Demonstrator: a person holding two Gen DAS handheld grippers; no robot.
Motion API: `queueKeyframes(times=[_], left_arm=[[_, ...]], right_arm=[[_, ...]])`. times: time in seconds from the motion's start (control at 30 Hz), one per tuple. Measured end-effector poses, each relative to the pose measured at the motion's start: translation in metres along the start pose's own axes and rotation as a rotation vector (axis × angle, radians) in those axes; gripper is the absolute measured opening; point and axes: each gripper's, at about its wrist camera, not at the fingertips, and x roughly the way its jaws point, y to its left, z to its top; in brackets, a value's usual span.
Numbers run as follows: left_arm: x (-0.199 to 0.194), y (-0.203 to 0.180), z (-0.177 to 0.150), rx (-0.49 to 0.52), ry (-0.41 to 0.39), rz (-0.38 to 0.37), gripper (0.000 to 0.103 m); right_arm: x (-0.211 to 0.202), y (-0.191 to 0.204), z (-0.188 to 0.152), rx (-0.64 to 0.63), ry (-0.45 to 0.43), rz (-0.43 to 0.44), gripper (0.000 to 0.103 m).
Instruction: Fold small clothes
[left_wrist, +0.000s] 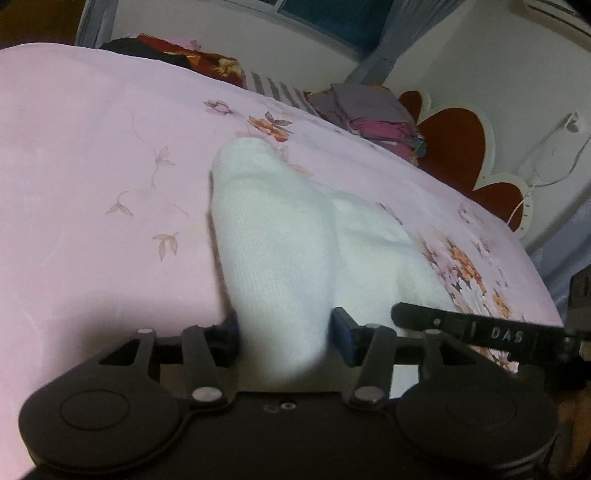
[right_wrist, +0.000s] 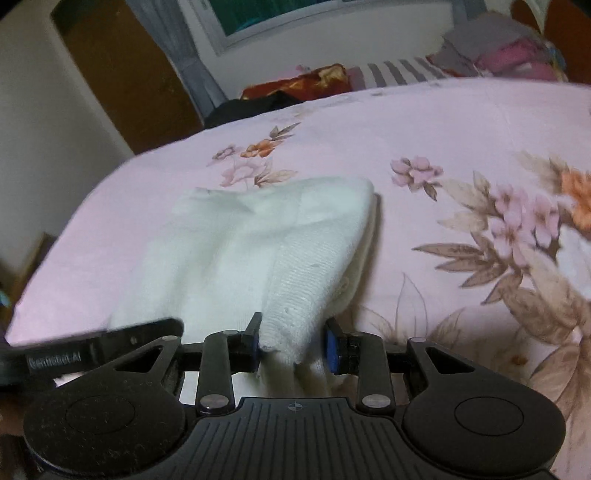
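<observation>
Left claw (left_wrist: 284, 334) partly spread, pinching white knit garment (left_wrist: 273, 236), right claw (right_wrist: 291, 341) likewise pinching its edge, floral pink bed sheet (right_wrist: 424, 122) beneath.

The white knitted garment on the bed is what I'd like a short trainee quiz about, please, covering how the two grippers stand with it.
1. True or false: the left gripper has a fold of the white knitted garment between its fingers.
2. Multiple choice: the garment rests on A) a bare wooden table, B) a pink floral bedsheet, C) a striped rug.
3. Fill in: the right gripper grips the garment at its ____ edge, the one closest to the camera.

Key
1. True; the cloth bunches between the blue pads.
2. B.
3. Near; its far end lies flat on the sheet.
</observation>
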Motion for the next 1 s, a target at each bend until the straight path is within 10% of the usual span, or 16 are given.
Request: queueKeyframes(times=[0.17,0.33,0.47,0.7,1.0], left_arm=[[-0.024,0.007,0.015,0.028,-0.046,0.045,0.062],[-0.02,0.006,0.05,0.052,-0.131,0.03,0.032],[0.012,-0.011,0.07,0.122,-0.072,0.004,0.027],[0.03,-0.014,0.06,0.188,0.017,0.011,0.028],[-0.041,-0.035,0.006,0.231,-0.086,0.047,0.025]], right_arm=[[-0.026,-0.005,0.013,-0.027,-0.048,-0.041,0.051],[-0.035,0.016,0.041,-0.161,-0.151,-0.084,0.05],[0.008,0.026,0.051,-0.226,-0.05,-0.088,0.011],[0.041,0.005,0.048,-0.255,0.006,-0.17,0.01],[-0.023,0.03,0.016,-0.298,-0.073,-0.057,0.011]])
